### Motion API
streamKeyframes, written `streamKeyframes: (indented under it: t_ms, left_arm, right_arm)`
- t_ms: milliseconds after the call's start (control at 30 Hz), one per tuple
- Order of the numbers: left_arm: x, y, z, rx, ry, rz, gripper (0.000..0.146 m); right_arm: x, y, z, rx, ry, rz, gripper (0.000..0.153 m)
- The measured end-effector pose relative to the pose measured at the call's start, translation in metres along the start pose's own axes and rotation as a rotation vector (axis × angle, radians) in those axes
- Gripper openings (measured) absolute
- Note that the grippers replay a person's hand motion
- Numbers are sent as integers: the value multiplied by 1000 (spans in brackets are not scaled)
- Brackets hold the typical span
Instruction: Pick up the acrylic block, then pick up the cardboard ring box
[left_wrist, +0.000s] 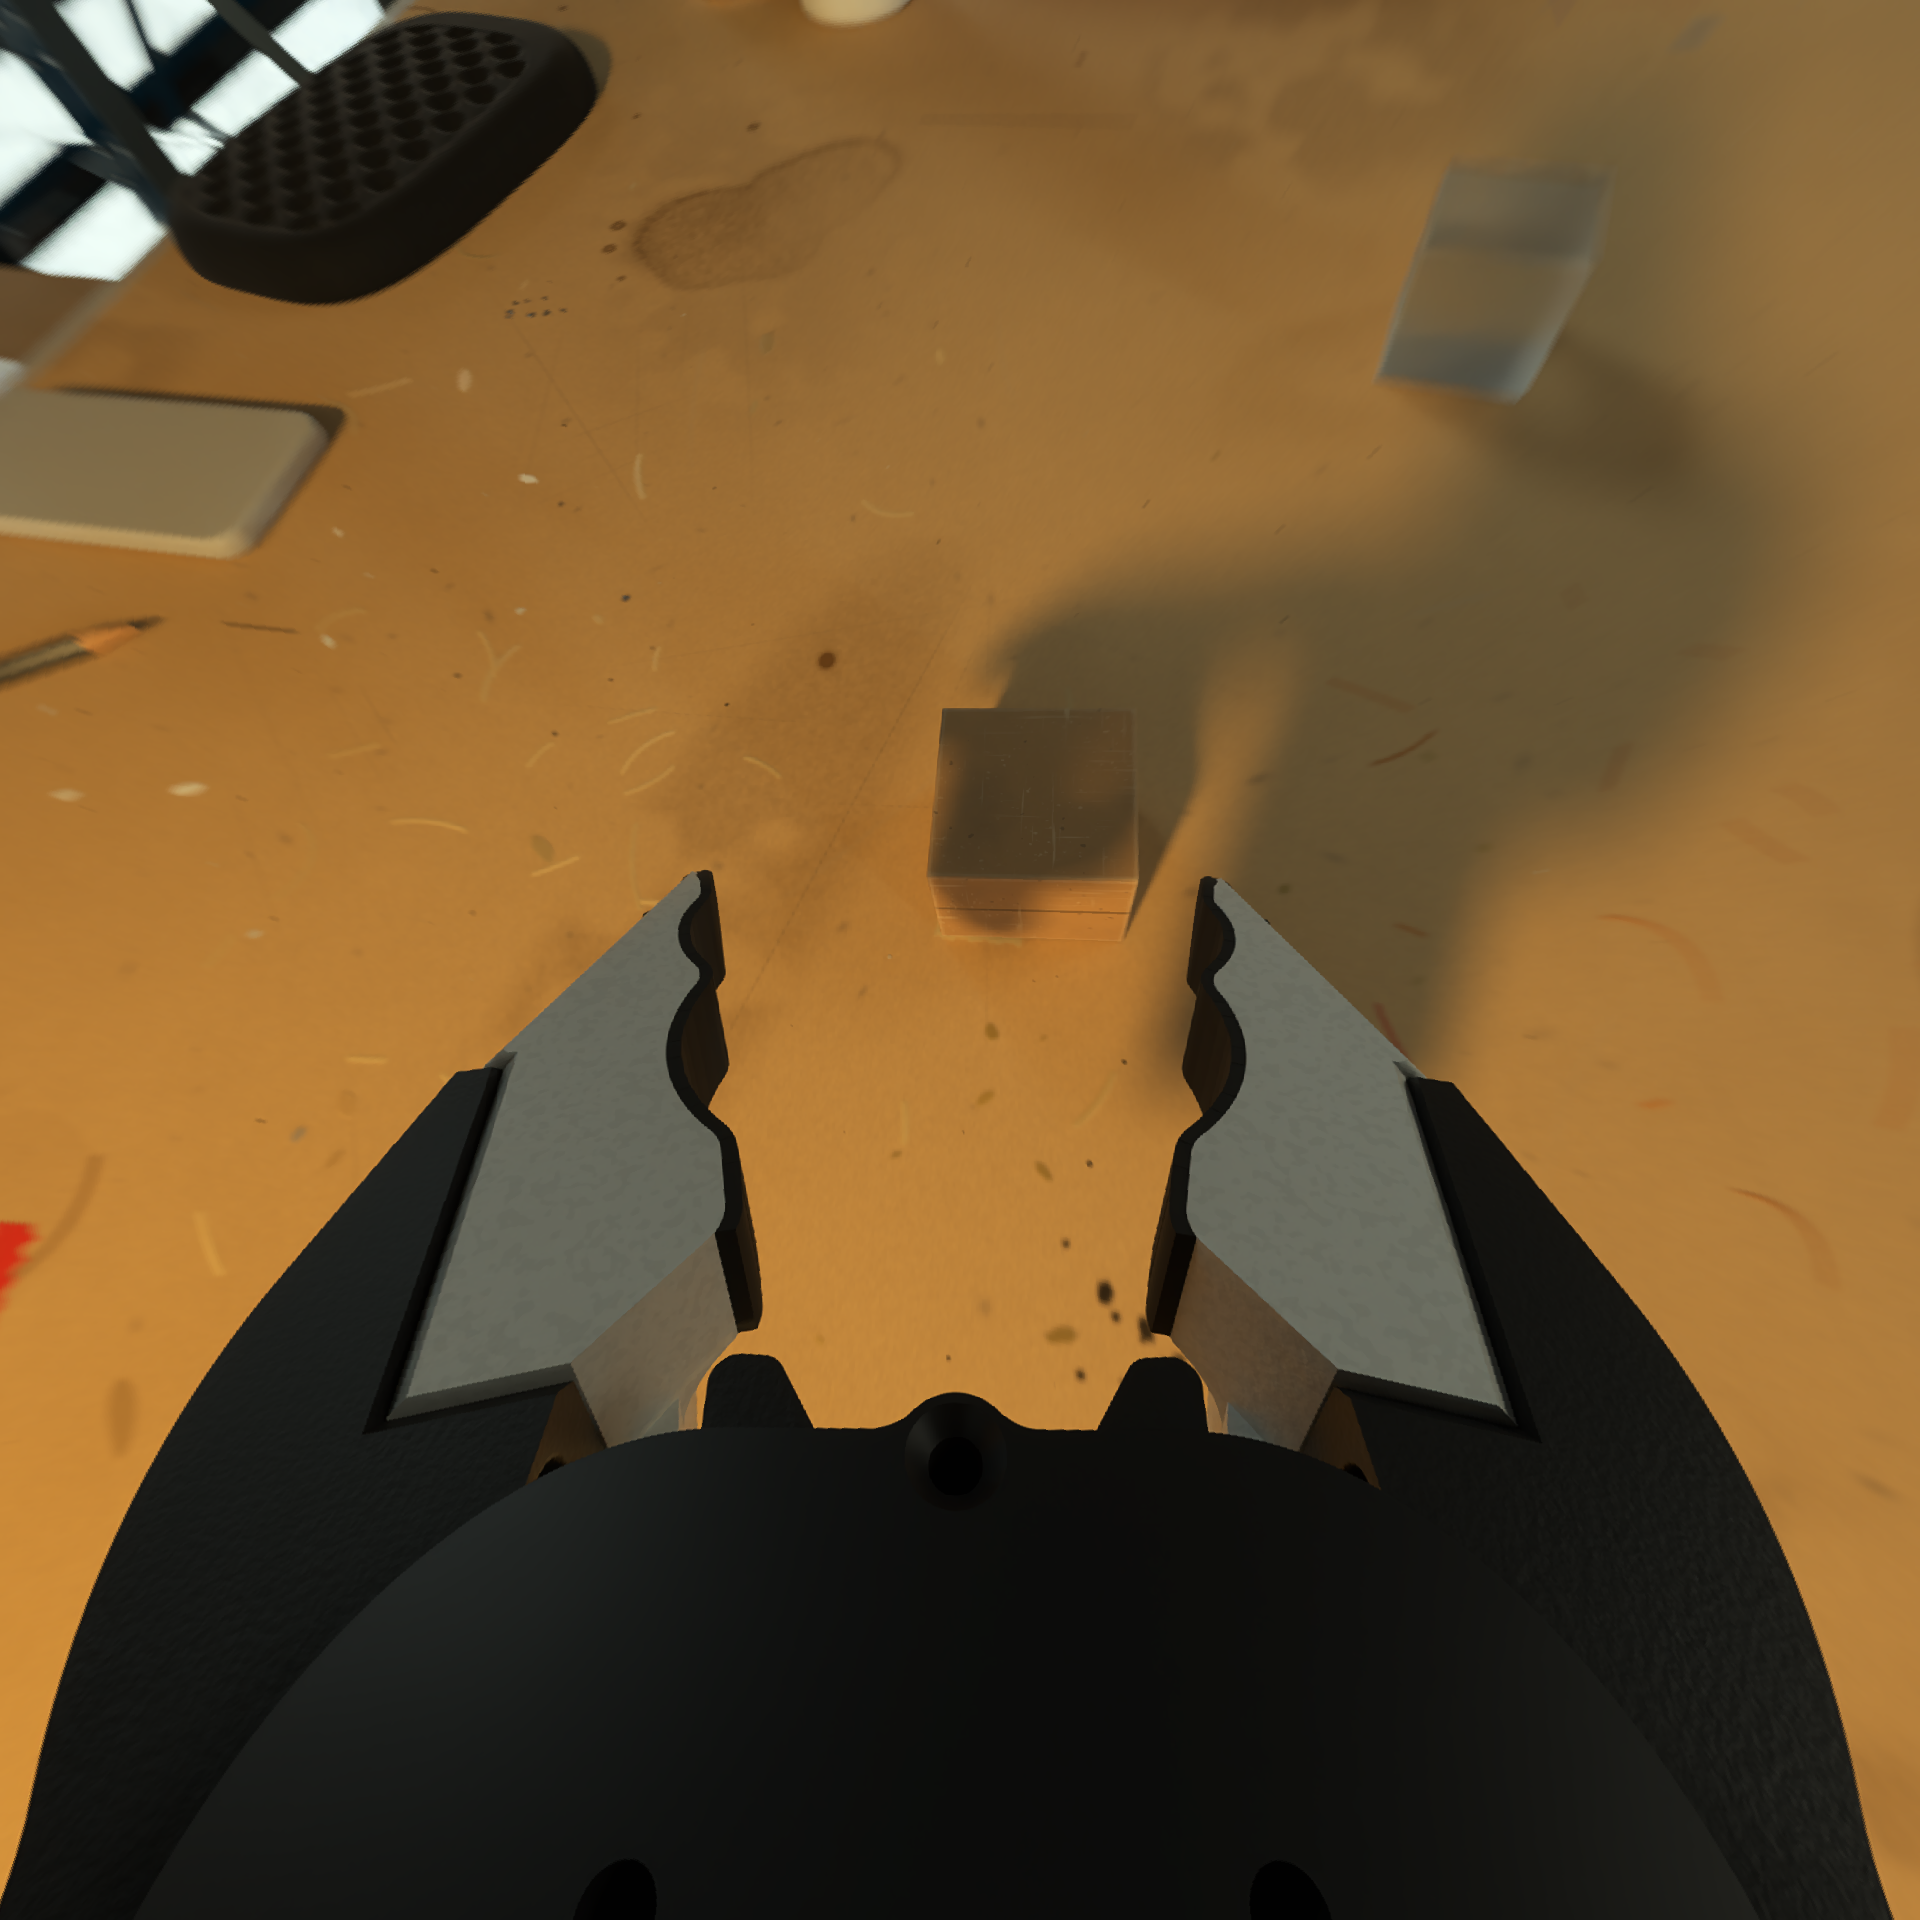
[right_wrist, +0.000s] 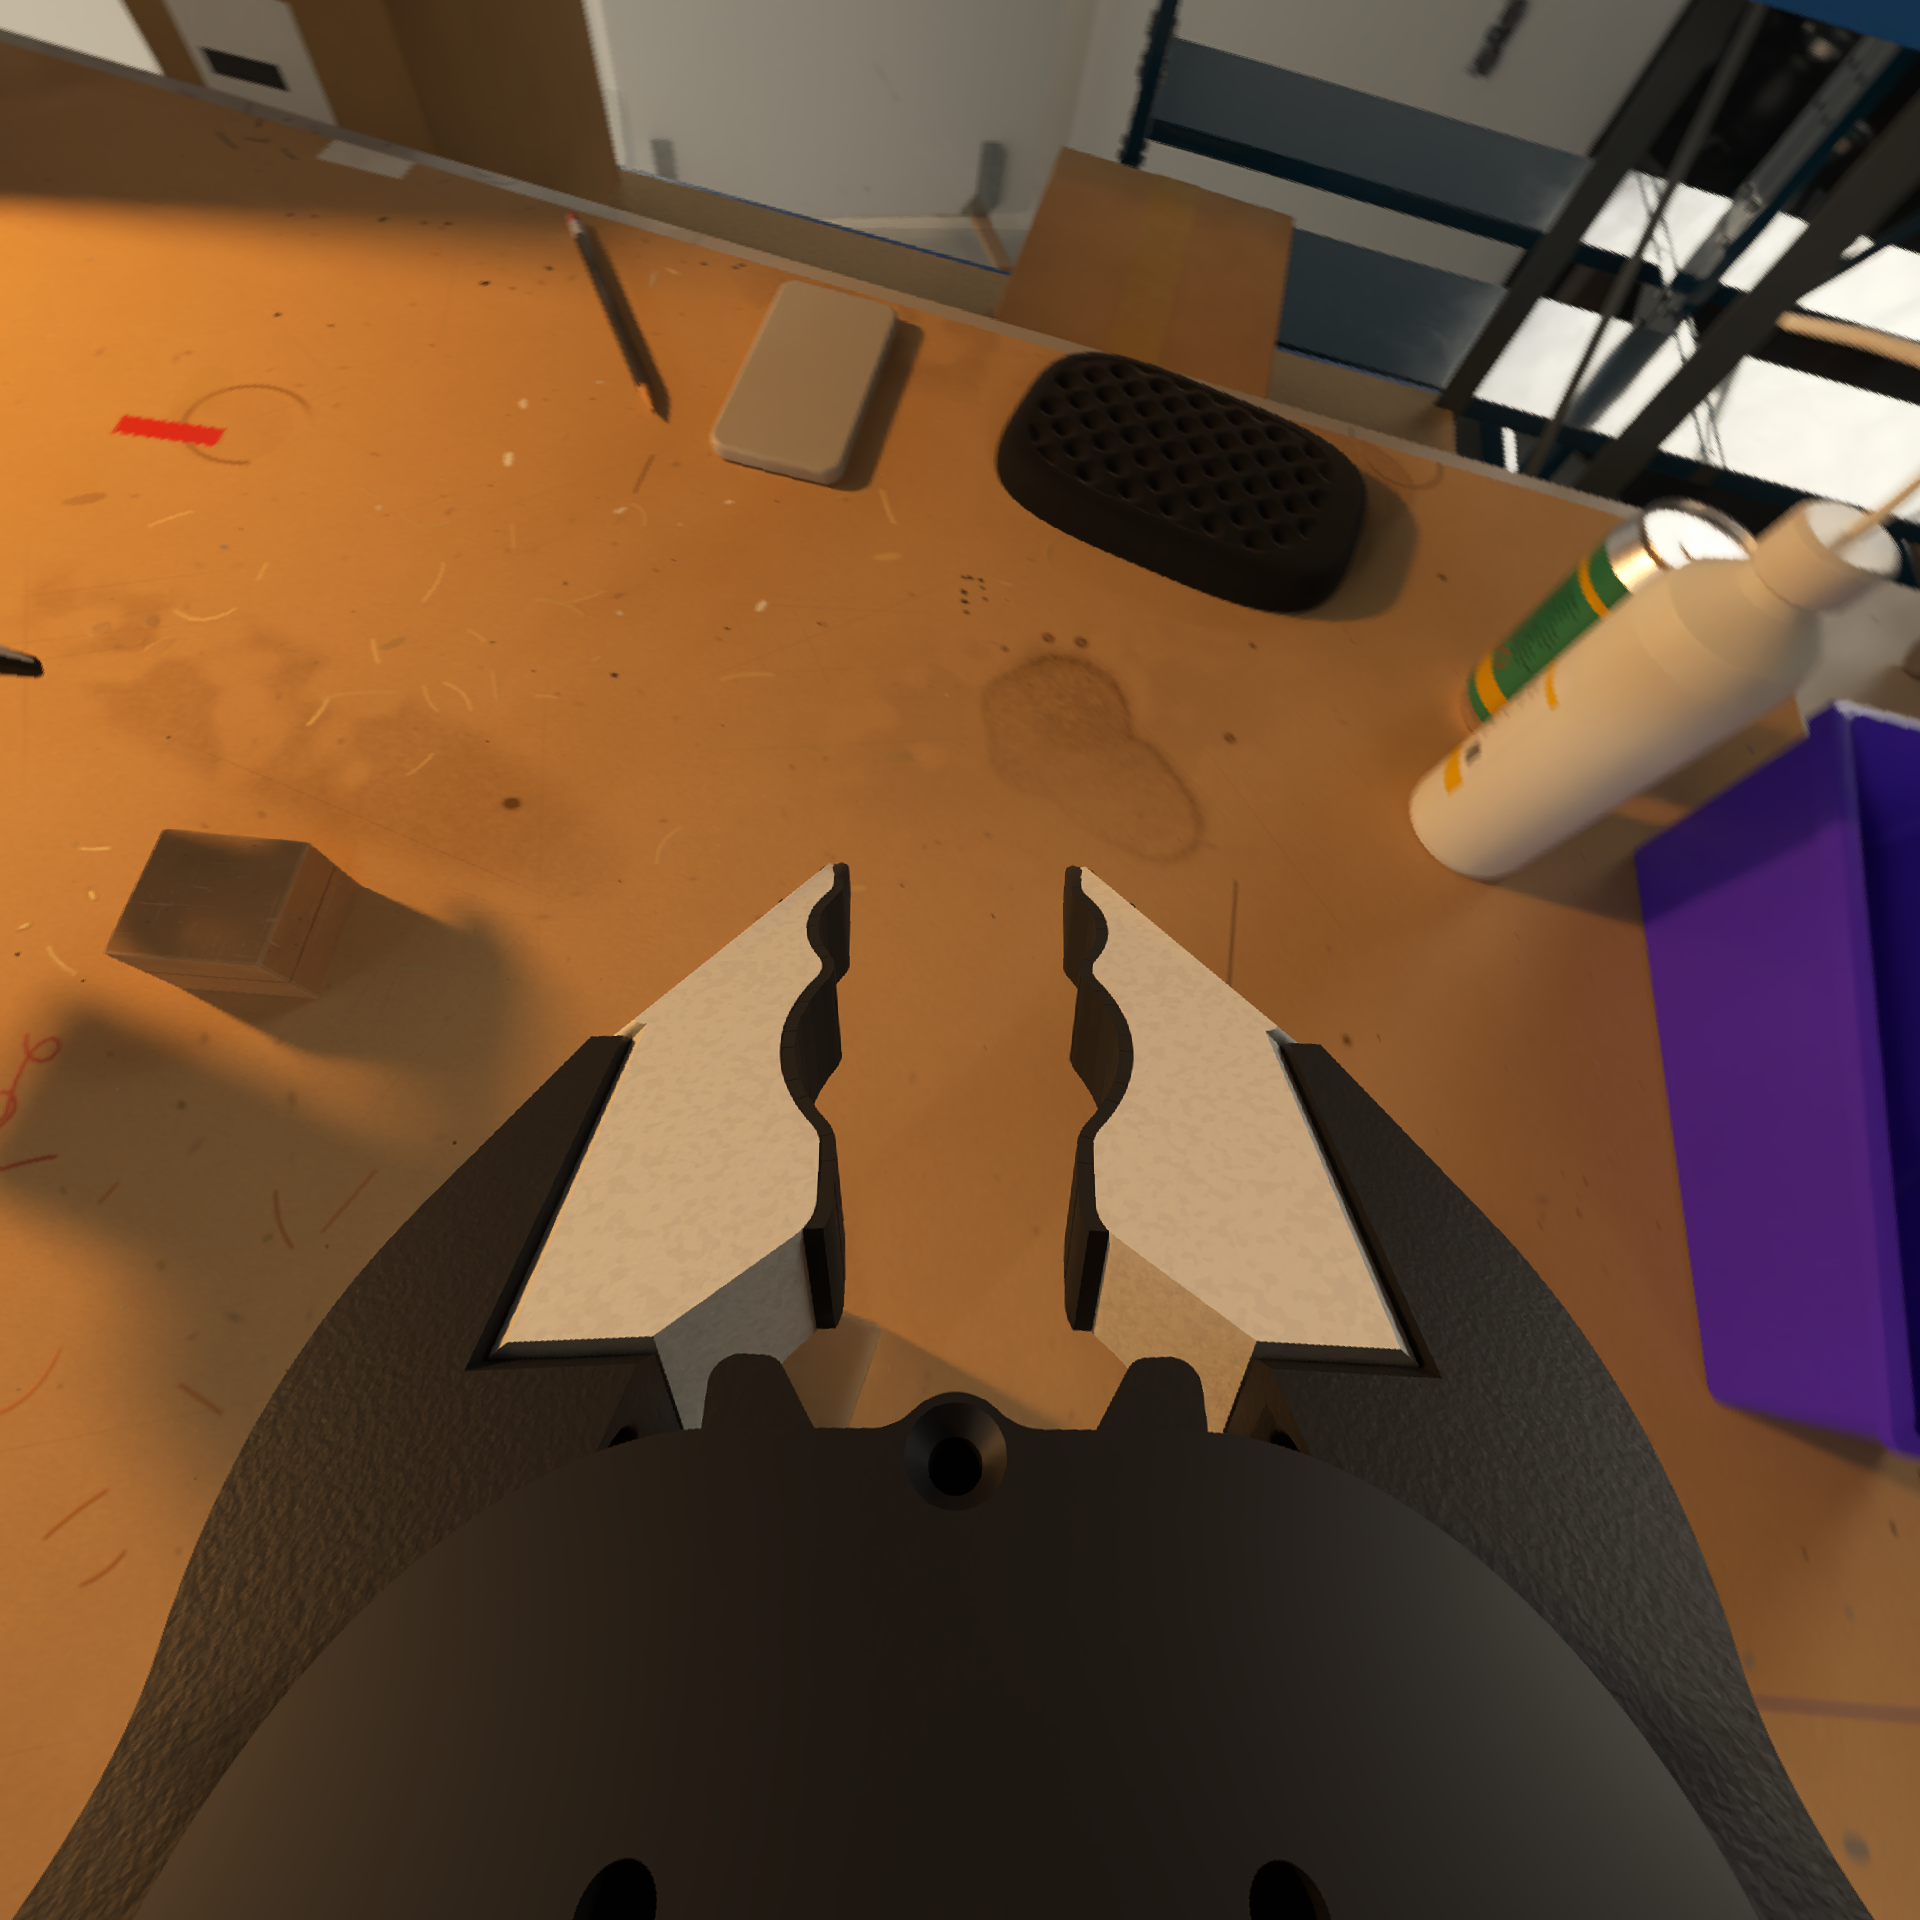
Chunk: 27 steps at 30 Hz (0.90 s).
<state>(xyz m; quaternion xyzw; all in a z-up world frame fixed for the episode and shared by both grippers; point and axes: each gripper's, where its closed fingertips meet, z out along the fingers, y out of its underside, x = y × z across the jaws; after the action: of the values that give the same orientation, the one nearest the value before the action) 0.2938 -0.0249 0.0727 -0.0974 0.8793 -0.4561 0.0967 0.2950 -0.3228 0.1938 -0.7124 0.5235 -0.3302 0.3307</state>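
A scuffed, stained orange-brown table (left_wrist: 1039, 416) carried everything, with metal shelving beyond its far edge. The left gripper (left_wrist: 954, 881) hovered above it with its jaws wide and empty — the cardboard ring box (left_wrist: 1032, 821), a small brown cube, sat on the table just ahead of the fingertips, roughly in line with the gap. Farther off to the right lay the acrylic block (left_wrist: 1491, 283), pale and translucent, well apart from the box. The right gripper (right_wrist: 957, 868) held its jaws apart more narrowly, nothing between them — the box lay off to its left. Along the far side lay a pencil (right_wrist: 620, 317), a beige pad (right_wrist: 807, 381) and a black perforated pad (right_wrist: 1184, 480); a white bottle (right_wrist: 1621, 696) stood beside a purple box (right_wrist: 1766, 1091)
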Motion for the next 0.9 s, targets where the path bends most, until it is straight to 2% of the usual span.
streamKeyframes:
  t_ms: [100, 233, 333, 467, 600, 700, 800, 900]
  left_arm:
    - [10, 1, 18, -34, -123, 137, 92]
    - [22, 10, 34, -76, -83, 174, 88]
    - [24, 12, 44, -80, -68, 177, 84]
    - [27, 10, 56, -103, -41, 166, 82]
    - [26, 12, 62, -108, -42, 146, 80]
    - [22, 12, 63, -104, -53, 138, 77]
    - [17, 10, 62, -112, -79, 141, 72]
    - [15, 9, 61, -110, -91, 145, 75]
  right_arm:
    - [7, 8, -17, -10, 51, 51, 42]
    - [5, 20, -32, -51, 96, 183, 45]
    - [-7, 42, -35, -31, 122, 238, 54]
    - [-41, 98, -28, -6, 105, 268, 74]
    - [-48, 155, -12, -82, 184, 312, 87]
    - [-58, 175, 2, -130, 130, 348, 87]
    - [-58, 185, 10, -183, 174, 315, 86]
    - [-58, 192, 16, -208, 170, 316, 83]
